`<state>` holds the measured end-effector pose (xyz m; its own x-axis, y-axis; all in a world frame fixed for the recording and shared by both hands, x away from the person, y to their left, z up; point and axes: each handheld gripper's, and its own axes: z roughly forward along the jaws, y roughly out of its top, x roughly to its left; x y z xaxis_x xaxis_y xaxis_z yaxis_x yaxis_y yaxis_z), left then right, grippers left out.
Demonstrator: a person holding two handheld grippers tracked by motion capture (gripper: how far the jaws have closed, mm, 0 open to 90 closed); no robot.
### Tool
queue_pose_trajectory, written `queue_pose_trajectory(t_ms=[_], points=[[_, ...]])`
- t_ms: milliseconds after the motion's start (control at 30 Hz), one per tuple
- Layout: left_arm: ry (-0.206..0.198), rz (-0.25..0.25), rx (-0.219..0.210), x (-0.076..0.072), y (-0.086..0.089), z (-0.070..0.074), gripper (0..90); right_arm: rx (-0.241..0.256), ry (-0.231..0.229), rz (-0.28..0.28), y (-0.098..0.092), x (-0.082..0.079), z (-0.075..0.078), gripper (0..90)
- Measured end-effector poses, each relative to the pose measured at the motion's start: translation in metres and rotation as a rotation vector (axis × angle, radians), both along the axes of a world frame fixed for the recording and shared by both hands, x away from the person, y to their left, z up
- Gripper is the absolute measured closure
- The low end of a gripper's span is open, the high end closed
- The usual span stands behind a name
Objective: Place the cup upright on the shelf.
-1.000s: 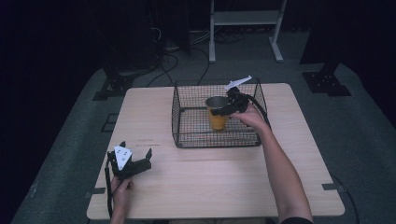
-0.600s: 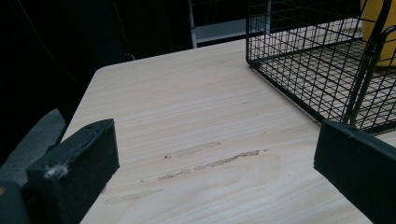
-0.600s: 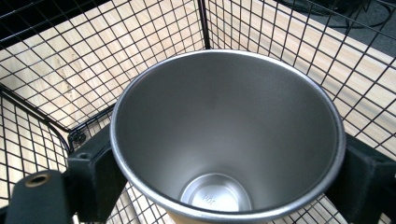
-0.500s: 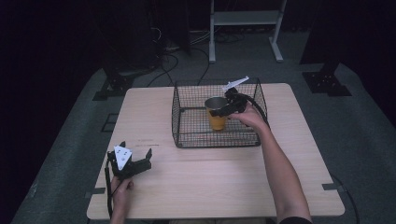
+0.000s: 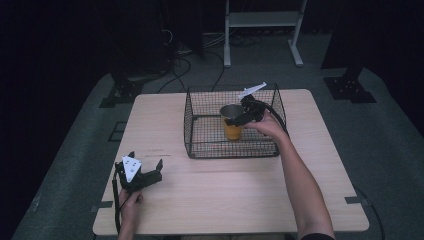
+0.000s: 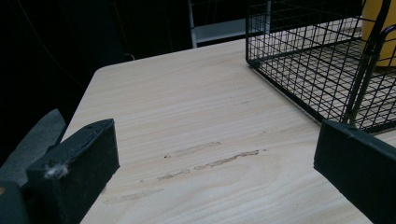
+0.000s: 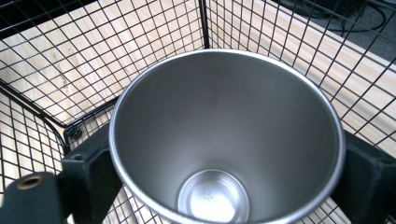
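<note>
A black wire basket (image 5: 232, 148) stands on the far middle of the wooden table (image 5: 225, 195). Inside it is a cup (image 5: 231, 126), yellow outside and bare steel inside (image 7: 224, 121), upright and empty. My right gripper (image 5: 236, 119) reaches over the basket's right side and is shut on the cup, one finger (image 7: 88, 179) pressing on each side just below the rim. My left gripper (image 5: 145, 161) rests at the table's front left, held by a hand. Its jaws (image 6: 215, 154) stand wide open over bare wood with nothing between them.
In the left gripper view the basket's near corner (image 6: 303, 60) is ahead to the right, with the yellow cup behind the wires. Beyond the table, a white metal stand (image 5: 262, 20) and cables lie on the dark floor.
My right gripper with the cup has shifted slightly down and to the left inside the basket. The left gripper has stayed put.
</note>
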<state>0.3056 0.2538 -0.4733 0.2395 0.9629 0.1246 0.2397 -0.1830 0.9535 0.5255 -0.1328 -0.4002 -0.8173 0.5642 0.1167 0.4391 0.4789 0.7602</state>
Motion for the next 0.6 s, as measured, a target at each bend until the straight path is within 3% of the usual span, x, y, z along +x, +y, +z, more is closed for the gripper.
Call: queue_pose_trajectory(t_ms=[333, 600], points=[[0.0, 0.0, 0.0, 0.0, -0.0001, 0.0, 0.0, -0.004, -0.017, 0.0, 0.0017, -0.0023, 0.0018, 2.2], [0.0, 0.0, 0.002, 0.0, -0.0002, 0.0, 0.0, 0.015, -0.041, -0.001, 0.0031, -0.0053, 0.0071, 2.2]])
